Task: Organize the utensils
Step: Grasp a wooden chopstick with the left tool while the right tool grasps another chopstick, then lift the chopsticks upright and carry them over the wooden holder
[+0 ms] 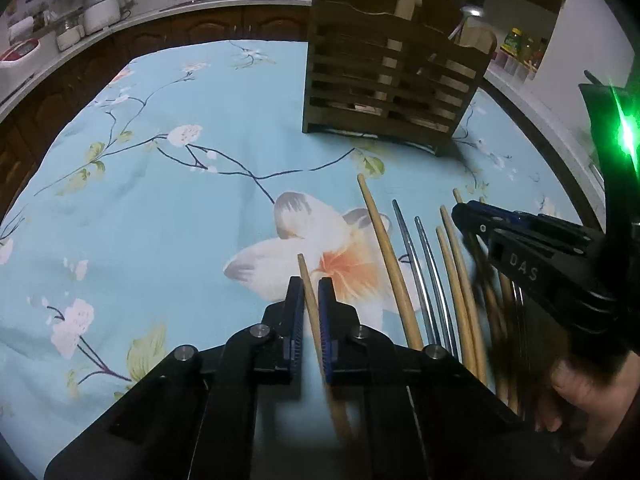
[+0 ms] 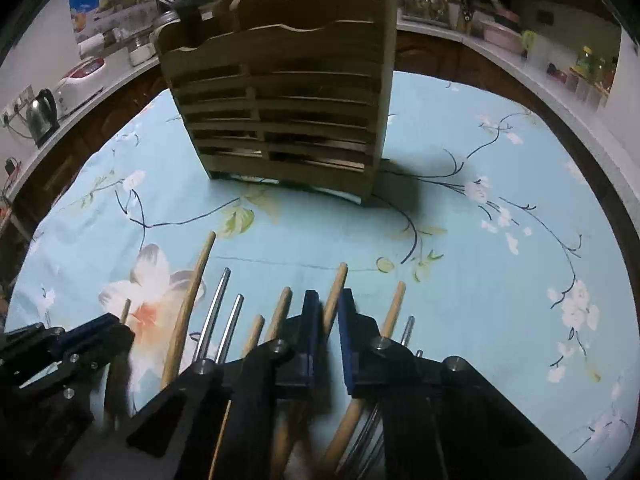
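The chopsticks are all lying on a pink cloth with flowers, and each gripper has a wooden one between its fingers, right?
Nearly. The cloth is light blue, not pink, as both wrist views show. The rest holds: the left gripper has a wooden chopstick between its fingers, and the right gripper has another wooden chopstick.

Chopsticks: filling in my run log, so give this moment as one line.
left gripper: around chopstick | right gripper: around chopstick | holder: upright behind | others on cloth
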A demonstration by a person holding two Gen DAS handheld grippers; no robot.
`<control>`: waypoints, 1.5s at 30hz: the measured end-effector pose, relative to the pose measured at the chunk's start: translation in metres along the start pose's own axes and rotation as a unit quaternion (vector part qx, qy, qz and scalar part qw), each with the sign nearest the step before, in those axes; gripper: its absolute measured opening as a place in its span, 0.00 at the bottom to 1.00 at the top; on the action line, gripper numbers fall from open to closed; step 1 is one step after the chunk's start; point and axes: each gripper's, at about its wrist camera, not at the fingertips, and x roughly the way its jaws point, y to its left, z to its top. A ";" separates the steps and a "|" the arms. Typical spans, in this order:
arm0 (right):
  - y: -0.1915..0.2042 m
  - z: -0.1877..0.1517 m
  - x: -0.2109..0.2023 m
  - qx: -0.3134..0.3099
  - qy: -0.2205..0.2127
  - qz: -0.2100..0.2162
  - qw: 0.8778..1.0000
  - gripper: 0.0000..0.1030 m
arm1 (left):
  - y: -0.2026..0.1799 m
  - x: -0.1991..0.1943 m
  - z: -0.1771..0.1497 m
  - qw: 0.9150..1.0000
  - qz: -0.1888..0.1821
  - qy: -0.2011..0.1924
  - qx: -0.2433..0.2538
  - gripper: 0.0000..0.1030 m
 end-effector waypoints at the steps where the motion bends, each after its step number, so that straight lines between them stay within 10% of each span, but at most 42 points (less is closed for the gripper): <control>1: -0.002 0.000 -0.001 0.006 0.001 0.006 1.000 0.09 | 0.002 0.000 0.001 1.000 -0.007 0.003 -0.003 0.05; 16: -0.029 -0.002 -0.117 0.078 -0.088 0.133 0.984 0.05 | 0.024 -0.098 0.015 0.989 -0.128 -0.064 -0.047 0.04; 45: -0.048 0.076 -0.237 0.064 -0.257 0.108 0.958 0.05 | 0.020 -0.228 0.100 0.959 -0.148 -0.240 -0.005 0.04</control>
